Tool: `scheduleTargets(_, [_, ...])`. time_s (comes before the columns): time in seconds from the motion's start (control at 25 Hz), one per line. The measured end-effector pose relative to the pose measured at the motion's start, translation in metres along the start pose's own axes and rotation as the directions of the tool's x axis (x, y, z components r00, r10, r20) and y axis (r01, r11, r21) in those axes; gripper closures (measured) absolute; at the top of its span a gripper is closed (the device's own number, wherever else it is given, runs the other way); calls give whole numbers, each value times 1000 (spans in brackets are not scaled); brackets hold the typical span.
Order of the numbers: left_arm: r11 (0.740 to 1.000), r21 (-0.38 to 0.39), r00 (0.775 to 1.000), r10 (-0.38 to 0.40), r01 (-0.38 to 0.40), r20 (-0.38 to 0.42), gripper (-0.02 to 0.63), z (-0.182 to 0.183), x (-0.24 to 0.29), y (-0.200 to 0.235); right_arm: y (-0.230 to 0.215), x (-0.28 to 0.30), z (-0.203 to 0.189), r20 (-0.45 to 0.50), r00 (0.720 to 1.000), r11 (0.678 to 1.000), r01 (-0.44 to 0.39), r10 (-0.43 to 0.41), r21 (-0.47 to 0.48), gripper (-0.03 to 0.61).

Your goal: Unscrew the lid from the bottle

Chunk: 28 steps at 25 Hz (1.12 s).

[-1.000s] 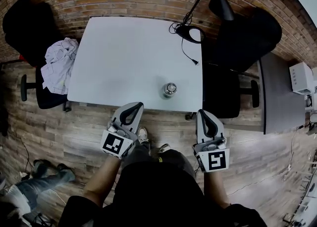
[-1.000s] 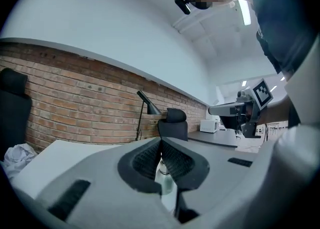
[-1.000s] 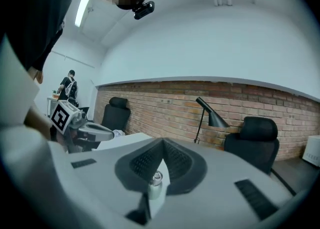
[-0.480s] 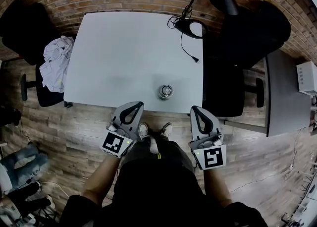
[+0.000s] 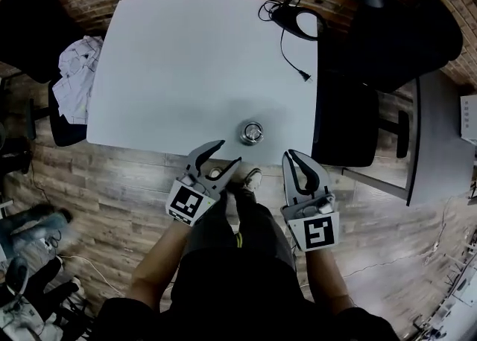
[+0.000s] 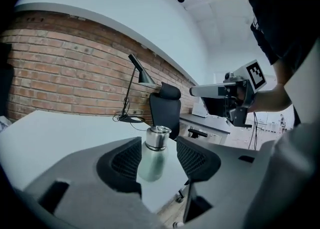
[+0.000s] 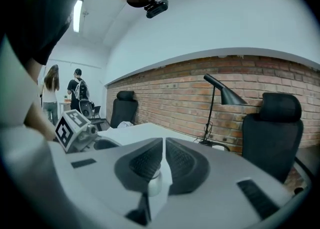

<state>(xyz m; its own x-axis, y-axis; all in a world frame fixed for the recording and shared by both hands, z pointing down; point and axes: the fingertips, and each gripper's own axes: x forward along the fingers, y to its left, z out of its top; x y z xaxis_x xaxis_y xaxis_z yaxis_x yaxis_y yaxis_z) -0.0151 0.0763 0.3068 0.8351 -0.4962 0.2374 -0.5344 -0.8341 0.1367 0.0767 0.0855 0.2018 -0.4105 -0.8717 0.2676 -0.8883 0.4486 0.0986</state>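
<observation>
- The left gripper (image 6: pixel 159 145) has its jaws about halfway apart. They've just been opening, and there's nothing in them. In the left gripper view the bottle (image 6: pixel 152 159) lines up in the gap, but it sits out past the tips with no pad touching it.
- The right gripper (image 7: pixel 164 145) has its jaws pressed together and it's empty. You only get a sliver of the bottle through the slit between them.
- From the head view, both grippers hang off the near edge of the table (image 5: pixel 186 56), with the left one's tips about at the edge.
- The bottle stands upright on the table close to that near edge, just beyond the left gripper's tips. The shiny lid (image 6: pixel 158 137) is on.
- Further out there's a lamp (image 5: pixel 298 21) with its cable at the far right corner, and a black chair (image 5: pixel 350 120) to the right. Both are well clear.
- What worries me:
  - The bottle is so near the edge that a jaw tip clipping it on the way in could tip it or shove it.
  - Half open looks tight for the body, so a jaw might land on it instead of going around it.
  - Smooth metal plus a weak hold means the whole bottle spins when the lid gets turned.
  - The right jaws have to open before going for the lid, or they'll just bump it.
</observation>
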Motion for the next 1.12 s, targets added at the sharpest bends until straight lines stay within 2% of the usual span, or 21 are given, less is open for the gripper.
scheduleTargets(0.12, [1000, -17, 1000, -17, 16, -16, 390, -15, 14, -1, 0, 8, -9, -7, 1000, 1000, -13, 13, 3, 558])
scheduleTargets(0.32, [998, -26, 998, -55, 54, -35, 284, -37, 39, 5, 7, 26, -28, -10, 998, 998, -58, 58, 18, 462])
scheduleTargets(0.44, [997, -20, 997, -72, 71, -32, 256, -45, 51, 10, 17, 41, -38, -6, 996, 996, -90, 90, 24, 383])
scheduleTargets(0.56, [996, -10, 996, -85, 84, -34, 250, -50, 63, 9, 26, 52, -48, -11, 994, 994, -106, 106, 18, 340])
scheduleTargets(0.76, [997, 7, 996, -75, 75, -53, 250, -56, 79, 9, 30, 70, -59, -9, 994, 994, -108, 108, 32, 319])
scheduleTargets(1.12, [997, -8, 997, -75, 74, -15, 244, -59, 90, 11, 36, 92, -72, -27, 991, 991, -132, 132, 21, 304])
